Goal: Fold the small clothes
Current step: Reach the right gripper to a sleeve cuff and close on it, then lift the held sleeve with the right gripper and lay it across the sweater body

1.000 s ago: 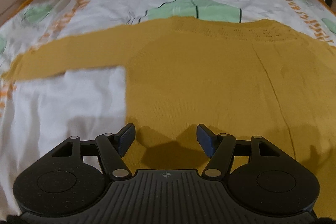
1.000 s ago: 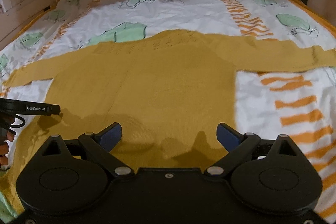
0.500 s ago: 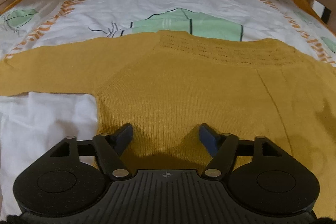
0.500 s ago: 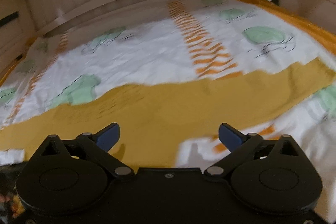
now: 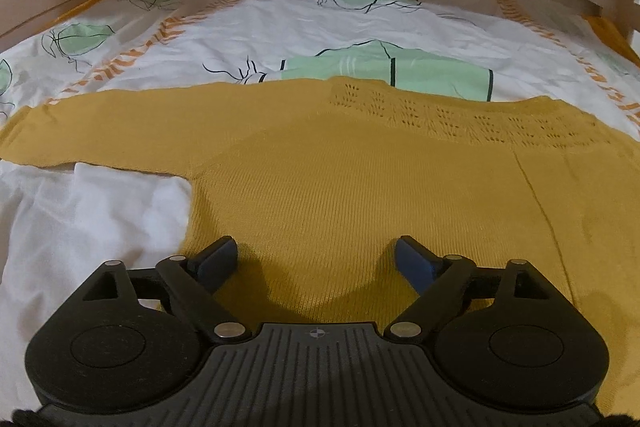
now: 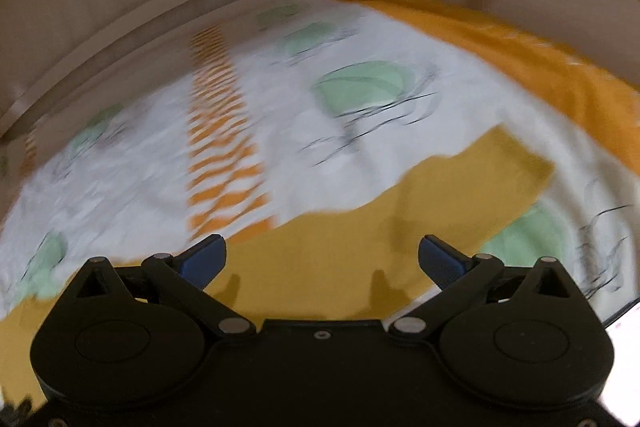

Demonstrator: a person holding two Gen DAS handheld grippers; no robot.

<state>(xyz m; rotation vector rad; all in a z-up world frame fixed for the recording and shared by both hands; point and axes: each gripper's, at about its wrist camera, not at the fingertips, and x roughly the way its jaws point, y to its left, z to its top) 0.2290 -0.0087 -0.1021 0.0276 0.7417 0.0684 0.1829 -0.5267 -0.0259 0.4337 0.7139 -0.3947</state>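
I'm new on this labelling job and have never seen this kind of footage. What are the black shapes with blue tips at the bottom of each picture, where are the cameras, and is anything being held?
No robot here: a person holds a hand tool in each hand, and a wide-angle camera on each tool looks forward along its two blue-tipped fingers.

One picture comes from the left gripper, the other from the right gripper. The right one is blurred.

On the bed lies a white patterned bed sheet, and on it a mustard-yellow sweater spread flat. The left view shows its body and one sleeve. The right view shows its other sleeve.

Both grippers are open and hold nothing. The left one's fingers have just been opening, with only flat knit beneath them.
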